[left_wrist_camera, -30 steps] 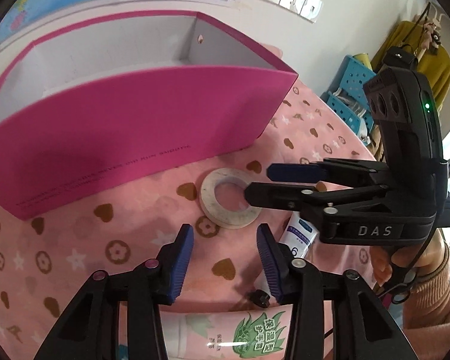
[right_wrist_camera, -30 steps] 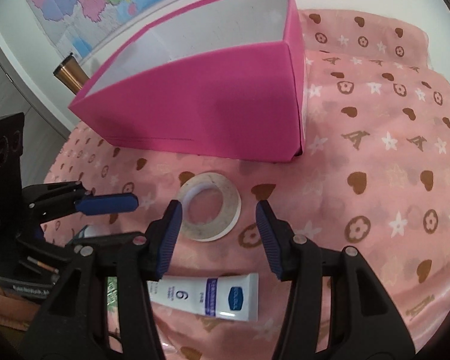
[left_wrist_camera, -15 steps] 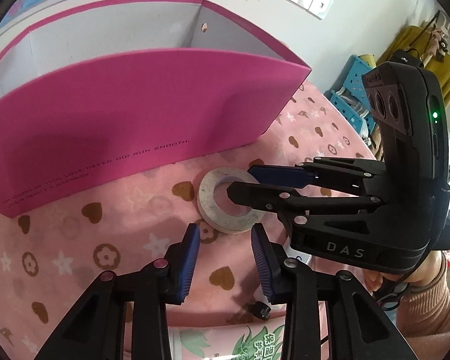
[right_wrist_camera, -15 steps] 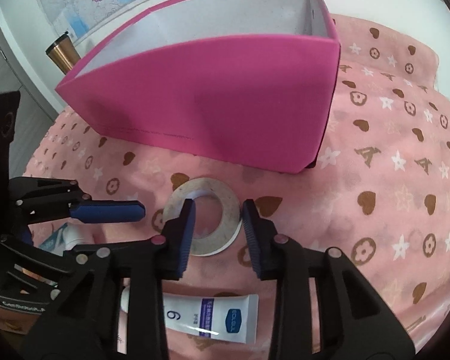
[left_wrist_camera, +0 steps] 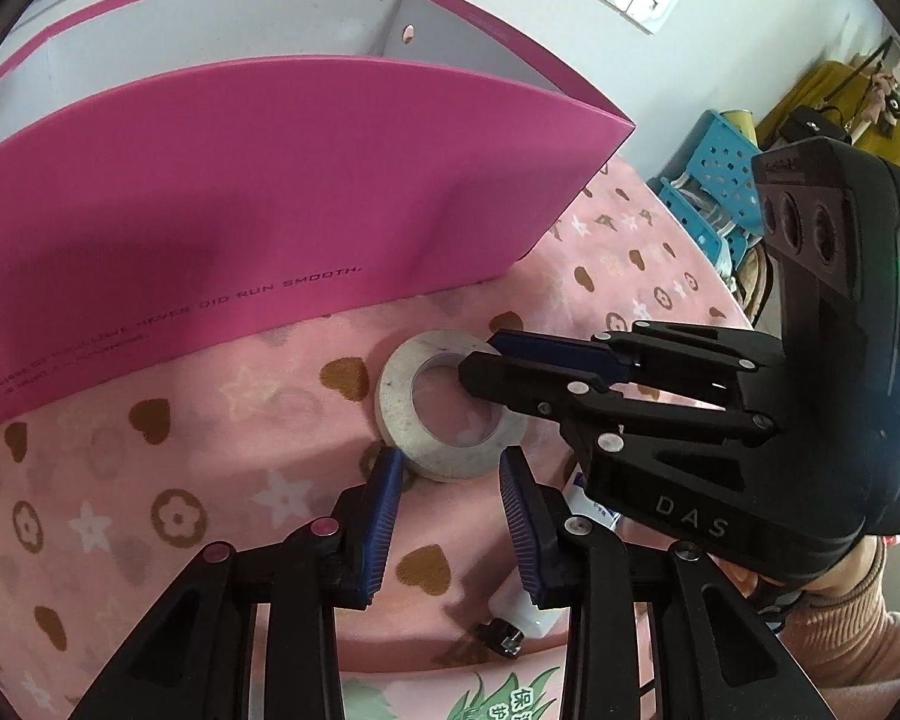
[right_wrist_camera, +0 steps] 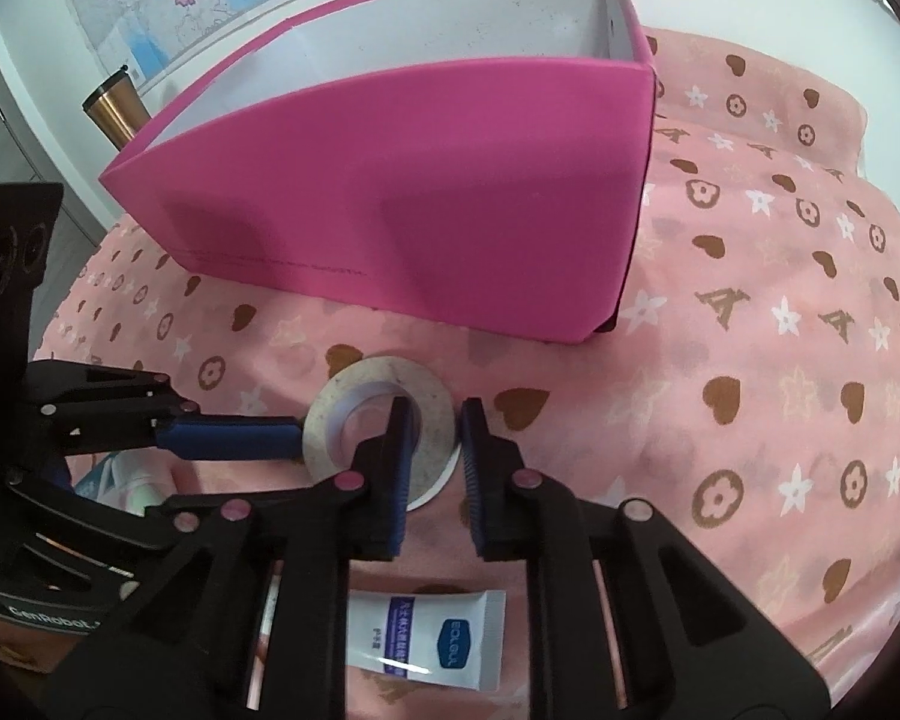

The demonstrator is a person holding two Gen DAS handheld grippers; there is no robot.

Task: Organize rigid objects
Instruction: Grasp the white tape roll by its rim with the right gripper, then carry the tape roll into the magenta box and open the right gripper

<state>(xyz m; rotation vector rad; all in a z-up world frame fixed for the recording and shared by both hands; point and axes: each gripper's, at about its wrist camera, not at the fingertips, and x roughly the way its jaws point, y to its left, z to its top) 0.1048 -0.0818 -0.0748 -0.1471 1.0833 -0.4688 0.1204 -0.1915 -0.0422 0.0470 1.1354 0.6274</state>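
Observation:
A white roll of tape (left_wrist_camera: 399,402) lies flat on the pink patterned cloth, just in front of the open pink box (left_wrist_camera: 258,198); it also shows in the right wrist view (right_wrist_camera: 342,408). My right gripper (right_wrist_camera: 435,414) straddles the roll's right wall, one finger inside the hole and one outside, jaws narrow but not pressed on it. My left gripper (left_wrist_camera: 450,462) is open, its tips at the roll's near edge. The pink box (right_wrist_camera: 426,210) shows nothing inside.
A white cream tube (right_wrist_camera: 432,639) lies under my right gripper. A green-printed packet (left_wrist_camera: 498,696) lies at the near edge. A bronze tumbler (right_wrist_camera: 114,114) stands behind the box's left end. Blue crates (left_wrist_camera: 714,174) stand off the table to the right.
Both grippers moved forward to the tape roll. My right gripper's jaws narrowed and one finger went into the roll's hole. My left gripper's tips came up to the roll's near edge.

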